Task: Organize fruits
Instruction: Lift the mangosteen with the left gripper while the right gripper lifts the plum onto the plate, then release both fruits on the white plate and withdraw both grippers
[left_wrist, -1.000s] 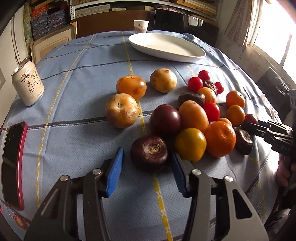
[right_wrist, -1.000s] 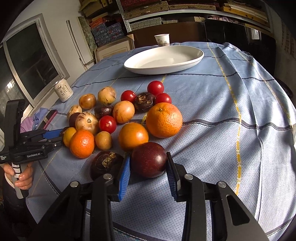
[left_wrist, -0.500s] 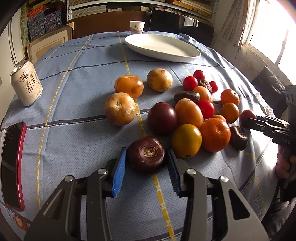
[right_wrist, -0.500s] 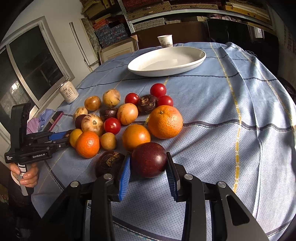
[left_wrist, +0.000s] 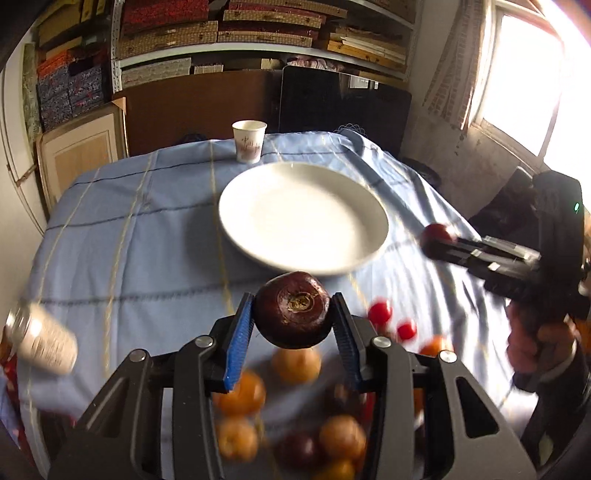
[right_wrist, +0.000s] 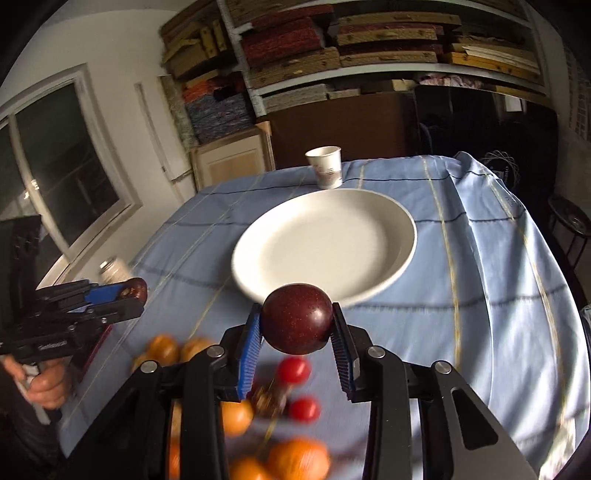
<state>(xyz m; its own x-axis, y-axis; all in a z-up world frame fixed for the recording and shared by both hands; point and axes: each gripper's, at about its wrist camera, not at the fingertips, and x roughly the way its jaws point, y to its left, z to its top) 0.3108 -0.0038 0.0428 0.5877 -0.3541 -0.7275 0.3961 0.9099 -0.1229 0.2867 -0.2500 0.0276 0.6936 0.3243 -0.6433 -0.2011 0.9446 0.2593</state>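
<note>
**Dark fruits gripped in both grippers above the table**

Dark purple-brown fruit (left_wrist: 293, 310) with a rough stem scar facing the camera sits between the blue pads (left_wrist: 239, 341) of the left gripper (left_wrist: 293, 325). Both pads press its sides; the fruit is clear of the cloth.

The right gripper (right_wrist: 296, 332) is clenched on a smooth dark red plum (right_wrist: 296, 318), pads against both sides, also clear of the table.

In each wrist view the held fruit overlaps the near rim of the white plate (left_wrist: 258, 206), which lies on the blue checked cloth (left_wrist: 129, 240). A paper cup (left_wrist: 249, 141) stands just beyond the plate.

The remaining fruits (left_wrist: 240, 393) lie blurred on the cloth below and behind the grippers: orange ones, dark ones and small red tomatoes (left_wrist: 379, 313). A can (left_wrist: 42, 338) stands near the left table edge.

Each gripper is visible in the other's view, held by a hand (right_wrist: 46, 384), at the side of the table.
</note>
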